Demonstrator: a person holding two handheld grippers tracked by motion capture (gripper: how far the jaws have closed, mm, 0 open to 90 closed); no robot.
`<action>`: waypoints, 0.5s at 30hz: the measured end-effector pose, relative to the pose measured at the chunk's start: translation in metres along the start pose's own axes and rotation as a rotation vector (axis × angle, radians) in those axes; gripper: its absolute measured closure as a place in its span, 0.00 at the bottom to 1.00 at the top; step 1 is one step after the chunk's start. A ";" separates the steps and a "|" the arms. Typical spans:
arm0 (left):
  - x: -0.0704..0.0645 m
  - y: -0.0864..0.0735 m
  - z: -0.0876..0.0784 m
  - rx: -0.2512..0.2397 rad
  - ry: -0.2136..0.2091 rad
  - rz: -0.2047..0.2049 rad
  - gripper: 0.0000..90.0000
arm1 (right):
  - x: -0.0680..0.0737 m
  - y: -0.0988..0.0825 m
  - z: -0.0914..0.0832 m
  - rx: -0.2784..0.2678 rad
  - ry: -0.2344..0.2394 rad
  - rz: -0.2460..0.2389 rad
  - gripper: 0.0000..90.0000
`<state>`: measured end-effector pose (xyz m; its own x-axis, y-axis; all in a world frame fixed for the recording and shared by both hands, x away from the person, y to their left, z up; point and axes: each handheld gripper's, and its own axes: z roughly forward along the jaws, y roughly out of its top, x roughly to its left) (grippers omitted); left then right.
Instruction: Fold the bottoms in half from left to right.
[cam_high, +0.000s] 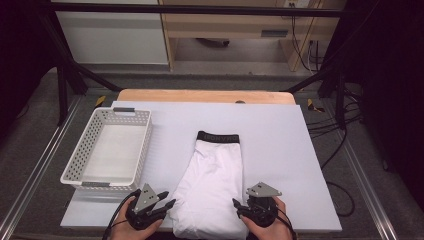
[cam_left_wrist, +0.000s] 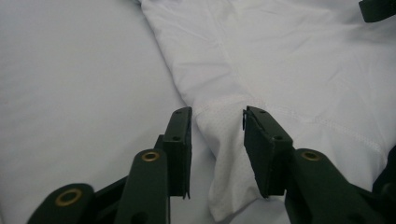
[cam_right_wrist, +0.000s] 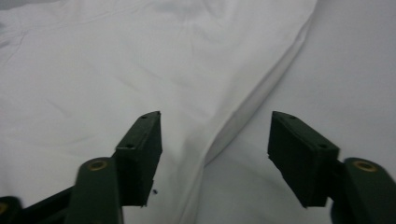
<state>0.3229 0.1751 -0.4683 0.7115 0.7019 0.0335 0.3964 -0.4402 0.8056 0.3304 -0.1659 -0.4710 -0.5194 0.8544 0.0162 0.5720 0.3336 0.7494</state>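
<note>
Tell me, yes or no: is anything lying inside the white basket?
No. In the high view the white basket shows a bare floor, while the white shorts lie on the table beside it.

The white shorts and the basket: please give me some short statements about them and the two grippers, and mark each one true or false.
1. The white shorts lie flat on the table. True.
2. The shorts' waistband is red. False: it is black.
3. The basket holds the shorts. False: it is empty and stands to the left of them.
4. The left gripper has its jaws open around a corner of the shorts. True.
5. The right gripper is clamped shut on the fabric. False: its jaws stand open over the shorts' edge.
</note>
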 end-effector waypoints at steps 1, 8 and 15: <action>-0.001 0.001 0.001 -0.010 0.000 0.001 0.64 | -0.002 0.004 0.001 -0.015 -0.035 0.001 0.26; -0.001 0.013 0.000 -0.053 -0.013 -0.016 0.47 | -0.011 0.019 -0.003 -0.101 -0.072 0.048 0.13; 0.004 0.051 0.004 -0.091 0.009 0.002 0.30 | -0.026 0.046 -0.006 -0.151 -0.073 -0.021 0.09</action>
<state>0.3487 0.1532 -0.4292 0.7069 0.7062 0.0404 0.3404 -0.3896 0.8558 0.3666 -0.1756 -0.4329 -0.4799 0.8762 -0.0444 0.4566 0.2926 0.8402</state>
